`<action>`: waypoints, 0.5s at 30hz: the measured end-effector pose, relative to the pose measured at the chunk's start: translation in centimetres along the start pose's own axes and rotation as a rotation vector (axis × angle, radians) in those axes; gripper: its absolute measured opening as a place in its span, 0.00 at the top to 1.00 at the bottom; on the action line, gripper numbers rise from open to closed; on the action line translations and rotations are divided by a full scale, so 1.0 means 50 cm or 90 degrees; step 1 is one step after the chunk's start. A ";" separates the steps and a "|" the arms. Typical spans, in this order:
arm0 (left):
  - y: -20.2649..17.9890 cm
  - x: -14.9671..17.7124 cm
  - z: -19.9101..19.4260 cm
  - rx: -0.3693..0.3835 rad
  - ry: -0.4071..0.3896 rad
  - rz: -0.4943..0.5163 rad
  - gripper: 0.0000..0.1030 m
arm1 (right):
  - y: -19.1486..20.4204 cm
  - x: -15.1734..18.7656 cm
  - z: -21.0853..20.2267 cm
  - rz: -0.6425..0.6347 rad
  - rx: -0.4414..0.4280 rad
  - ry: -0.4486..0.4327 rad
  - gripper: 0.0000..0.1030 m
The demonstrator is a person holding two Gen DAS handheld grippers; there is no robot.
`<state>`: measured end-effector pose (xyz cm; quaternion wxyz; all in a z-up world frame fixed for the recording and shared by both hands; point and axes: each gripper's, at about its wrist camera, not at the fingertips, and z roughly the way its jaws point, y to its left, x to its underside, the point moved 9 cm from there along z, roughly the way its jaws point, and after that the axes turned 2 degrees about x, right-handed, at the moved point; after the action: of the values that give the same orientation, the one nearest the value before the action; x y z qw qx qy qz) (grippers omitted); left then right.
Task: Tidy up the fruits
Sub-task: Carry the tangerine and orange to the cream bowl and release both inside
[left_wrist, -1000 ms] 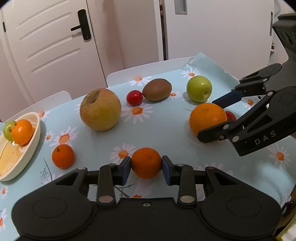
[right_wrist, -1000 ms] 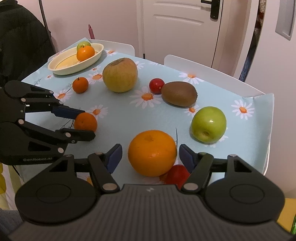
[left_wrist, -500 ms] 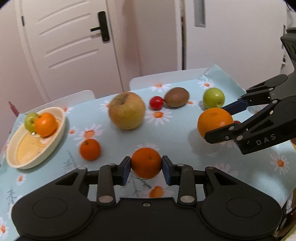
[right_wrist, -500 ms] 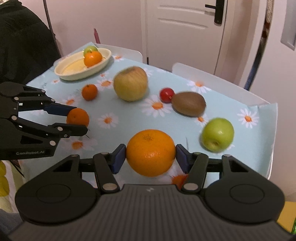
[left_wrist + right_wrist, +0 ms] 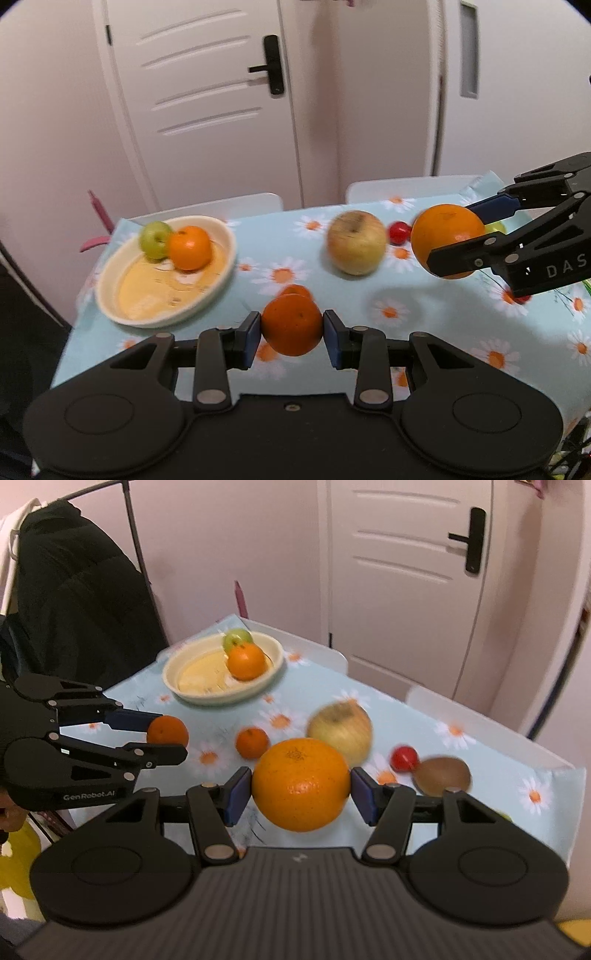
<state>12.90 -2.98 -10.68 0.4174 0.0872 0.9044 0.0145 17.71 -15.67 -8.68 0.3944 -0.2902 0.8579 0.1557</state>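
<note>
1. The small mandarin is deep orange with a faintly dimpled skin, round and slightly flattened; the left gripper has its jaws clamped on its two sides, holding it in the air above the near part of the surface.
2. The large orange is brighter, with a pebbled peel and a small stem scar on top; the right gripper has its jaws pressed against its sides, and it hangs clear of the daisy-print cloth.
3. In the left wrist view that same large orange sits to the right of the mandarin and farther from the camera.
4. A second small mandarin lies on the surface, between the two held fruits in the right wrist view and partly hidden behind the gripped mandarin in the left wrist view.
5. The cream oval dish stands at the far left of the surface and holds a small green apple touching an orange on its far side.
6. A big yellowish apple with a russet top sits near the middle of the surface, blurred.
7. Just right of it is a small red fruit, and beside that a brown kiwi.
8. A white door with a black handle stands beyond the surface.
</note>
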 end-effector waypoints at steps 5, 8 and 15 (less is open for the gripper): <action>0.069 -0.023 -0.012 -0.014 -0.008 -0.013 0.61 | 0.046 -0.058 0.022 -0.002 -0.014 -0.008 0.29; 0.115 -0.037 -0.016 -0.022 -0.012 -0.015 0.61 | 0.072 -0.093 0.039 0.005 -0.026 -0.015 0.29; 0.222 -0.056 -0.001 -0.030 -0.009 -0.023 0.61 | 0.126 -0.162 0.104 0.008 -0.032 -0.013 0.29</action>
<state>16.24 7.48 -7.44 0.4262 0.0613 0.9021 0.0280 21.08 -5.10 -5.55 0.3947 -0.2933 0.8514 0.1827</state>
